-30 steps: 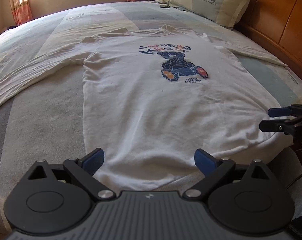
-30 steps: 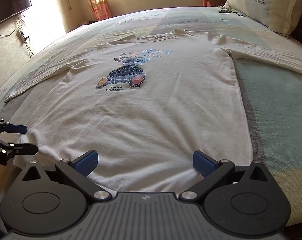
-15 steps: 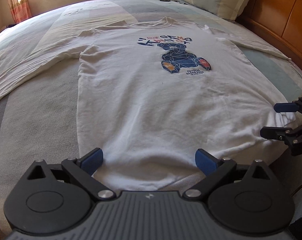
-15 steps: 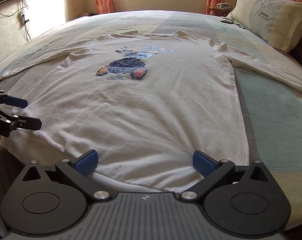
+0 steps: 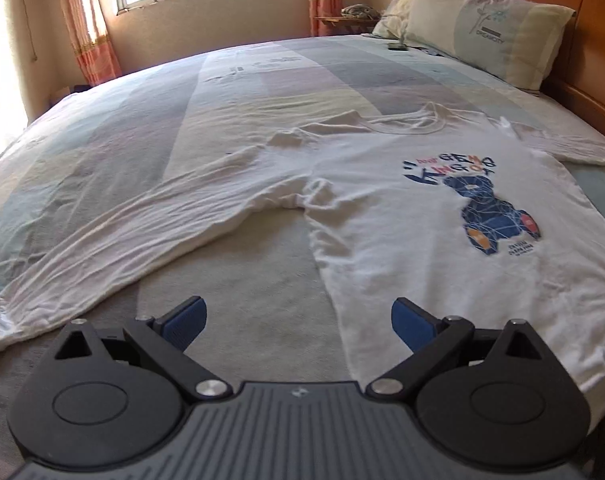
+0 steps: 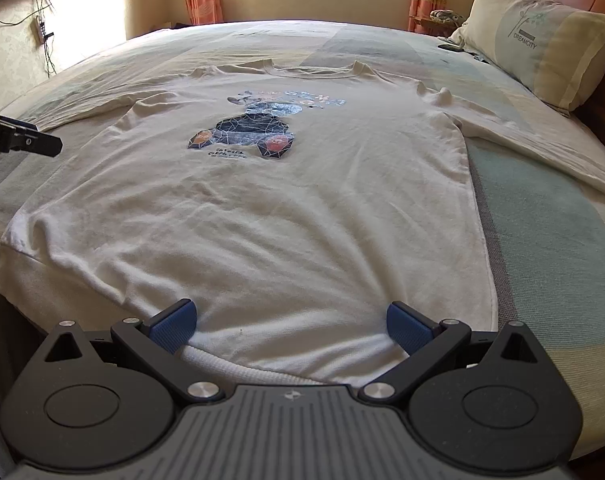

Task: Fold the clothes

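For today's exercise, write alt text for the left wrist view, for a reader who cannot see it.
A white long-sleeved shirt with a blue bear print lies flat, front up, on a striped bed, one sleeve stretched toward the camera's left. The left gripper sits open in the foreground, its blue-padded fingers straddling the shirt's side edge. A pillow leans on the wooden headboard.

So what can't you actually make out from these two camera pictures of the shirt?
- Shirt hem: the right wrist view hides its middle behind the right gripper.
- Left sleeve cuff: cut off by the left wrist view's left edge.
- Right sleeve end: runs out of the right wrist view's right edge.
- Small print under the bear: too small to read.
- Dark item near the pillow: too small to identify.
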The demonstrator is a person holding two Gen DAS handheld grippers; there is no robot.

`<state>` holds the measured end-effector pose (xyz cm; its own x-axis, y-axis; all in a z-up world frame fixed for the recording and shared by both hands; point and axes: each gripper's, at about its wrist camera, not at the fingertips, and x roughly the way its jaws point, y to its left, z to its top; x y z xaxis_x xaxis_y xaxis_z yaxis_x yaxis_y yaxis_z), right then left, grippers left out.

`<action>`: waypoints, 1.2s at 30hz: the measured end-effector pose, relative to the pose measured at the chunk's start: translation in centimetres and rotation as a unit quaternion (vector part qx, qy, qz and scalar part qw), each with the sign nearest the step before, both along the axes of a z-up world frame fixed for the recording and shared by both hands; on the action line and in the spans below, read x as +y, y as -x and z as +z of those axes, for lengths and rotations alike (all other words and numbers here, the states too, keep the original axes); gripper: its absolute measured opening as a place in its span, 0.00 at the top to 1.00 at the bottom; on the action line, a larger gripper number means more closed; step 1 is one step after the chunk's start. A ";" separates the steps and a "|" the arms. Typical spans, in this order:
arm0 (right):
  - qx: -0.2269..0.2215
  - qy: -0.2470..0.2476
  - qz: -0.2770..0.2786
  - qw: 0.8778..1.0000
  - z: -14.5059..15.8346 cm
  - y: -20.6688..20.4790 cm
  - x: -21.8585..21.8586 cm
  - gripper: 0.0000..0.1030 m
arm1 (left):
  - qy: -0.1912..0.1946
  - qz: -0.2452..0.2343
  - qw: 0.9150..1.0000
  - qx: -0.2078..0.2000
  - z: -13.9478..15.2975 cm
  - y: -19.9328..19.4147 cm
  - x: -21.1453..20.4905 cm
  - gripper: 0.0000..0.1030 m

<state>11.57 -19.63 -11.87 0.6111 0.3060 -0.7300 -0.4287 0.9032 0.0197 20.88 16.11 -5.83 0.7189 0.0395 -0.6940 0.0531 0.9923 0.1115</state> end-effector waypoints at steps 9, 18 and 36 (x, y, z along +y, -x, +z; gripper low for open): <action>0.013 0.020 -0.025 0.999 0.1 -0.6 1.1 0.00 | -0.037 0.187 0.982 0.018 -3.1 -9.1 14.0 0.04; 0.016 0.025 -0.046 0.998 0.1 -0.6 1.6 0.00 | 0.041 0.212 0.976 0.007 -5.7 -7.5 16.8 0.02; -0.043 0.009 -0.043 0.998 3.8 -2.5 -1.6 0.00 | 0.076 -0.078 0.993 -0.044 1.5 -0.9 -4.5 0.02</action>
